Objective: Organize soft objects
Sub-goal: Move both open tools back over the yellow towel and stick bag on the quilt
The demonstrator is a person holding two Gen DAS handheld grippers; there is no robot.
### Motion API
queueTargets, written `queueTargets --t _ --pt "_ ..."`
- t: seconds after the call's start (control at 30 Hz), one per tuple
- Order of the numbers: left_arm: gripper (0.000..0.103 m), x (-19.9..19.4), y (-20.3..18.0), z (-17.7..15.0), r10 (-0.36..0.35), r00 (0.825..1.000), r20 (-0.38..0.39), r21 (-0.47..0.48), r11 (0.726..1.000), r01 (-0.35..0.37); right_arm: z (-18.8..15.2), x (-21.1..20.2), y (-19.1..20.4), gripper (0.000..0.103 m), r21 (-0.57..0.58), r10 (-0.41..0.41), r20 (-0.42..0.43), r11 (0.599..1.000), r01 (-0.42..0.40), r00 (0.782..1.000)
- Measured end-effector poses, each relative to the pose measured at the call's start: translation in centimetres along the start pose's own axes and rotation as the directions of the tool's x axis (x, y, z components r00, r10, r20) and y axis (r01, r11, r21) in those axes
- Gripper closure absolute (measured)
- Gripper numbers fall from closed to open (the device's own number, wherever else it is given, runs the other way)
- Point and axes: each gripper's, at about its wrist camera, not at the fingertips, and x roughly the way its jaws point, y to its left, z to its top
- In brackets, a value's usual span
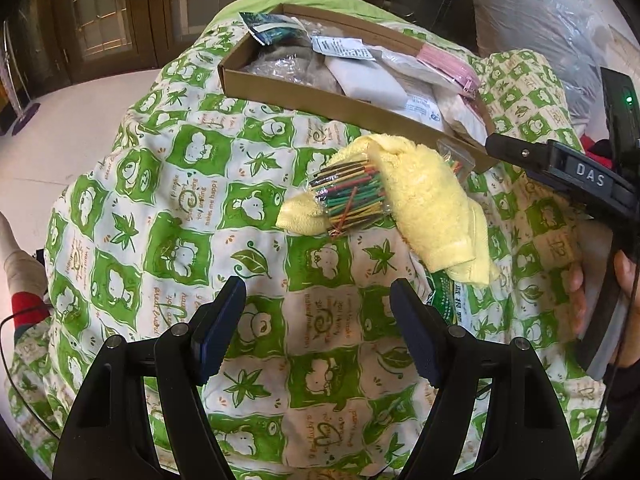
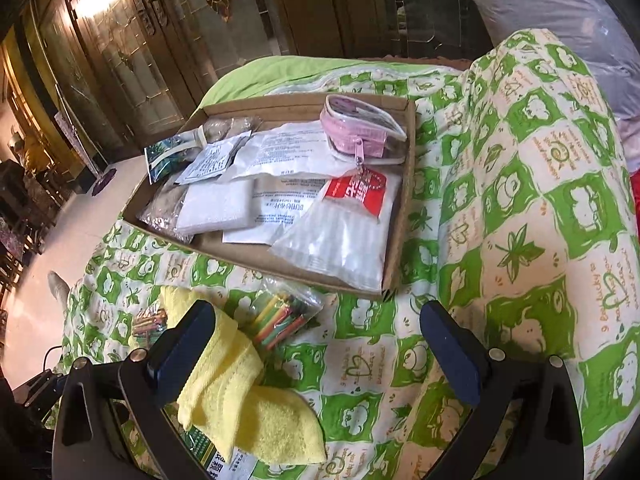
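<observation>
A yellow towel (image 1: 432, 204) lies crumpled on the green-and-white quilt (image 1: 168, 208), draped over a clear bag of coloured sticks (image 1: 348, 196). Both also show in the right wrist view: the towel (image 2: 240, 392) and the sticks (image 2: 280, 320). My left gripper (image 1: 318, 320) is open and empty, just short of the towel. My right gripper (image 2: 320, 344) is open and empty, its left finger beside the towel; its body shows in the left wrist view (image 1: 568, 168). A shallow cardboard box (image 2: 256, 256) behind holds packets and a pink pouch (image 2: 360, 136).
A green printed packet (image 2: 208, 452) lies partly under the towel. A large plastic-wrapped bundle (image 1: 540, 28) sits at the back right. The bed's left edge drops to a white floor (image 1: 60, 120), with wooden cabinets (image 2: 120, 48) beyond.
</observation>
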Motion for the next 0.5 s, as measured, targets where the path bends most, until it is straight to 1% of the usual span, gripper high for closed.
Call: queueTargets --t 0.2,0.3,0.5 --pt "0.028 0.53 0.32 -0.21 -0.002 1.000 -0.018 -0.010 1.000 0.002 -0.42 -0.20 -0.04 0.001 0.012 0.020 -0.014 1.000 -0.020 1.000" --pt "0.028 0.54 0.41 -0.25 -0.012 1.000 -0.012 -0.011 1.000 0.012 -0.60 -0.33 -0.07 0.001 0.014 0.023 -0.020 1.000 -0.023 1.000" --pt "0.028 1.01 0.12 0.12 -0.014 1.000 -0.015 0.033 0.999 0.015 -0.84 -0.18 -0.25 0.001 0.023 0.027 -0.038 0.999 -0.026 0.999"
